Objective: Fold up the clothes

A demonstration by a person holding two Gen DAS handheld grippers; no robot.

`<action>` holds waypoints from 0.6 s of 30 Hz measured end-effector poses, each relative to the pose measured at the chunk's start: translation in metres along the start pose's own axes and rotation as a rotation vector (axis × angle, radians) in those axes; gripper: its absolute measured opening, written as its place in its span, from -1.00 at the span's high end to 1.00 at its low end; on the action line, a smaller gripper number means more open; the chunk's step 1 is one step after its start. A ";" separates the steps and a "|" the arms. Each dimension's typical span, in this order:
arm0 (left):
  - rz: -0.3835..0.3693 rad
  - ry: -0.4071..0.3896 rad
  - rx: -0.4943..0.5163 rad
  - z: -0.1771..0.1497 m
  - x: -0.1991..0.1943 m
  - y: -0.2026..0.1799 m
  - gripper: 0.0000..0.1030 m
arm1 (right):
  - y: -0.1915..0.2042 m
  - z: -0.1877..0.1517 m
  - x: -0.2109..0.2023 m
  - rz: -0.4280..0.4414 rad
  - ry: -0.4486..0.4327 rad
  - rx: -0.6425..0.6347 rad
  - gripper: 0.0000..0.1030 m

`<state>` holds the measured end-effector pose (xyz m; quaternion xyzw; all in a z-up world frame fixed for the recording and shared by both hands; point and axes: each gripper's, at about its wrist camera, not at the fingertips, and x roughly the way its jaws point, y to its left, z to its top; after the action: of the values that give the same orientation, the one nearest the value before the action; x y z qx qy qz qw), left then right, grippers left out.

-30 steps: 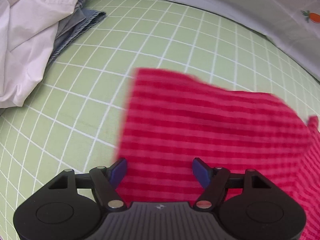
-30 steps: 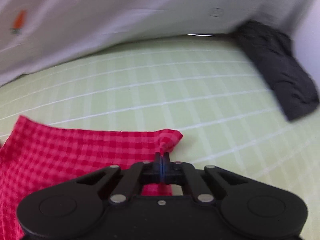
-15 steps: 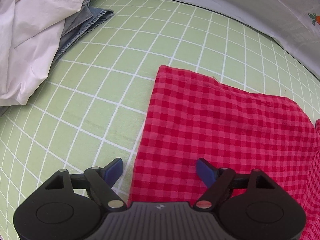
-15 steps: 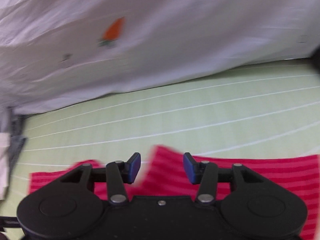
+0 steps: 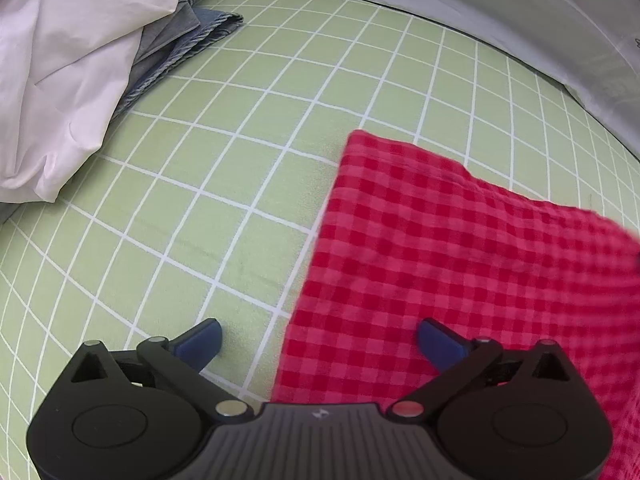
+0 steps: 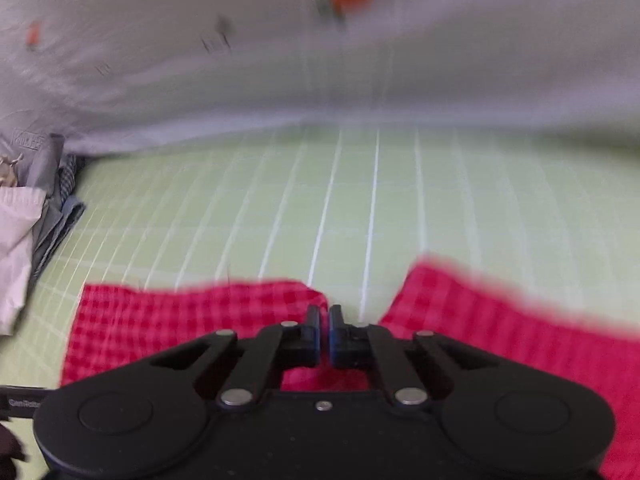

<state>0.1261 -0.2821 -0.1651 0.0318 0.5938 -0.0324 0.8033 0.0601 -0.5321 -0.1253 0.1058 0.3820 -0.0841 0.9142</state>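
Note:
A red checked cloth point(image 5: 460, 264) lies flat on the green grid mat point(image 5: 224, 184). My left gripper point(image 5: 318, 340) is open and empty, low over the cloth's left edge, one finger over the mat and the other over the cloth. In the right wrist view the same red cloth point(image 6: 180, 320) spreads across the bottom, blurred by motion. My right gripper point(image 6: 324, 326) has its jaws almost together at the cloth's far edge, and a fold of the cloth seems pinched between them.
A pile of white and blue-grey clothes point(image 5: 80, 68) lies at the mat's far left, also in the right wrist view point(image 6: 28, 240). A white sheet with carrot prints point(image 6: 280, 48) runs along the mat's far side.
My right gripper opened half a second ago, swung left and has now closed at the cloth's far edge. My left gripper stayed open and shifted left, so the cloth sits further right.

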 end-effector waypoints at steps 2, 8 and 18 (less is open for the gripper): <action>0.000 -0.006 -0.001 0.000 0.000 0.001 -1.00 | 0.011 0.003 -0.017 -0.015 -0.103 -0.089 0.91; 0.005 -0.002 -0.025 -0.002 -0.001 0.003 -0.99 | 0.011 -0.011 -0.003 -0.124 -0.009 -0.140 -0.06; -0.019 -0.043 -0.054 -0.005 -0.015 0.020 -0.37 | -0.032 -0.052 -0.044 -0.217 0.081 0.098 -0.58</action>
<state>0.1183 -0.2610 -0.1518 0.0037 0.5772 -0.0247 0.8162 -0.0136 -0.5466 -0.1338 0.1118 0.4233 -0.1969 0.8772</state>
